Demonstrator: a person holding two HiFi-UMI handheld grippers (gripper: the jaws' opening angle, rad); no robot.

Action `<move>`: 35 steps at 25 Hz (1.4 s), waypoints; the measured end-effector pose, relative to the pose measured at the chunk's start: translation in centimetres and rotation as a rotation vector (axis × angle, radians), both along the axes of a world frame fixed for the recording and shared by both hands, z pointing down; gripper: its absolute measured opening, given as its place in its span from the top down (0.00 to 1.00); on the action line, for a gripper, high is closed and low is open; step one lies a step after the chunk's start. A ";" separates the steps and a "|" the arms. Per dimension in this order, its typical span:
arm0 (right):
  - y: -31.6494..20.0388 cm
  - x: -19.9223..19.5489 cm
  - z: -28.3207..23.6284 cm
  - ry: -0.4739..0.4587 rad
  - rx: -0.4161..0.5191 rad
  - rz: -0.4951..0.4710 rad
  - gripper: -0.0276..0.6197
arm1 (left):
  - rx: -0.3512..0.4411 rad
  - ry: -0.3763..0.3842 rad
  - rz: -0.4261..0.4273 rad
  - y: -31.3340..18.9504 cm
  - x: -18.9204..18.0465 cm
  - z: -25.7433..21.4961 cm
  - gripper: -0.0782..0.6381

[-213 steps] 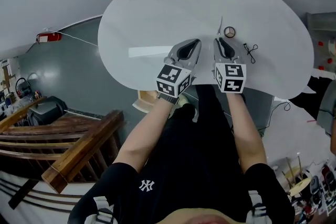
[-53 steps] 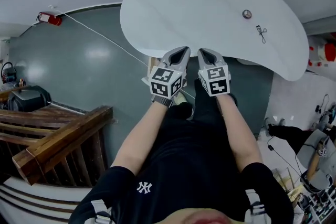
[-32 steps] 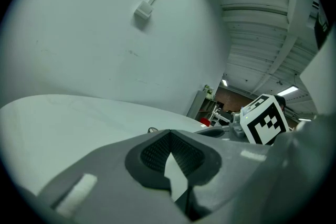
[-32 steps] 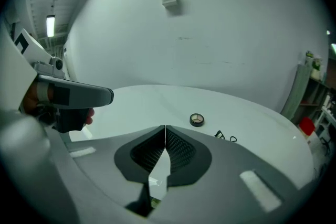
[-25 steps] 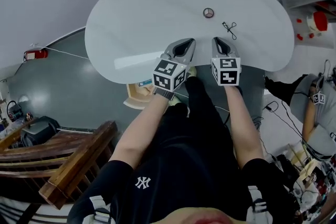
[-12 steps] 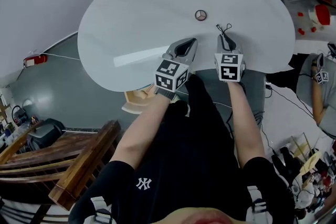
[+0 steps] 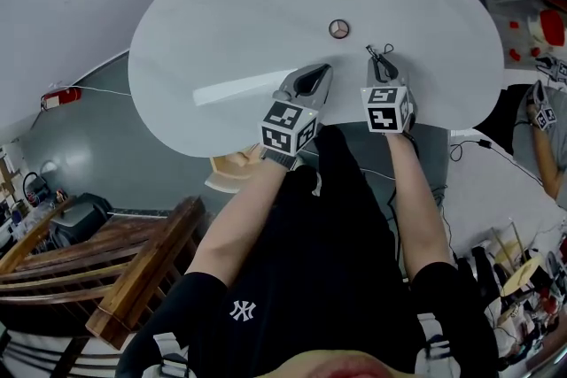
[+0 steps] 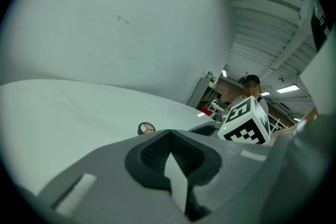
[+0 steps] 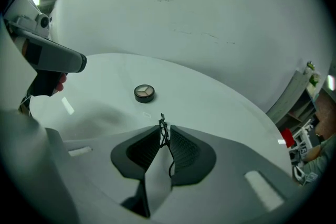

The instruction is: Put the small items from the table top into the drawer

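Note:
A small round compact (image 7: 338, 28) lies on the white round table (image 7: 239, 22); it also shows in the right gripper view as the compact (image 9: 144, 92) and in the left gripper view as the compact (image 8: 146, 127). A thin black wiry item (image 9: 164, 134) lies just right of it. My right gripper (image 7: 381, 59) is lowered over that item. Its jaws have just been opening, and the item (image 7: 384, 50) stands in the narrow gap at their tips. My left gripper (image 7: 319, 71) hovers shut and empty over the table's near edge, short of the compact.
A light wooden drawer (image 7: 232, 171) shows below the table's near edge, left of my legs. The left gripper's grey body (image 9: 52, 57) sits at the left of the right gripper view. People and shelves stand beyond the table at the right.
My right gripper has moved forward and down onto the table until its tips straddle the black wiry item. The left gripper has edged forward only slightly.

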State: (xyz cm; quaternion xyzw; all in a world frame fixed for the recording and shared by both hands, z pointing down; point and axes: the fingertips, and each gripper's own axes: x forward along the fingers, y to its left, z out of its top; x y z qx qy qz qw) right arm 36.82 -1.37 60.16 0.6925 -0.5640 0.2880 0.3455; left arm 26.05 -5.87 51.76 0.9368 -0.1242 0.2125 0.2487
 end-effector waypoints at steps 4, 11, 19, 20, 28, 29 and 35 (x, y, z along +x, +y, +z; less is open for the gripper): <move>-0.2 0.3 0.4 0.025 -0.017 -0.018 0.86 | -0.003 -0.006 -0.007 -0.2 0.0 0.2 0.89; -0.2 0.3 0.0 0.049 -0.019 -0.017 0.91 | 0.002 -0.007 -0.022 -0.3 -0.8 0.0 0.89; 0.4 -1.1 -1.7 0.051 0.014 -0.011 0.91 | 0.016 0.010 -0.033 0.4 -2.6 -0.8 0.89; 0.4 -1.4 -1.9 0.053 0.019 -0.013 0.91 | 0.018 0.013 -0.034 0.5 -2.9 -0.8 0.89; 0.5 -5.3 -3.8 0.049 0.058 -0.052 0.91 | 0.034 0.031 -0.052 1.3 -5.7 -1.8 0.89; 0.5 -5.9 -4.1 0.047 0.063 -0.057 0.91 | 0.036 0.031 -0.055 1.4 -6.1 -1.9 0.89; 1.2 -9.7 -5.3 0.029 0.096 -0.088 0.91 | 0.047 0.032 -0.084 2.7 -9.4 -2.5 0.89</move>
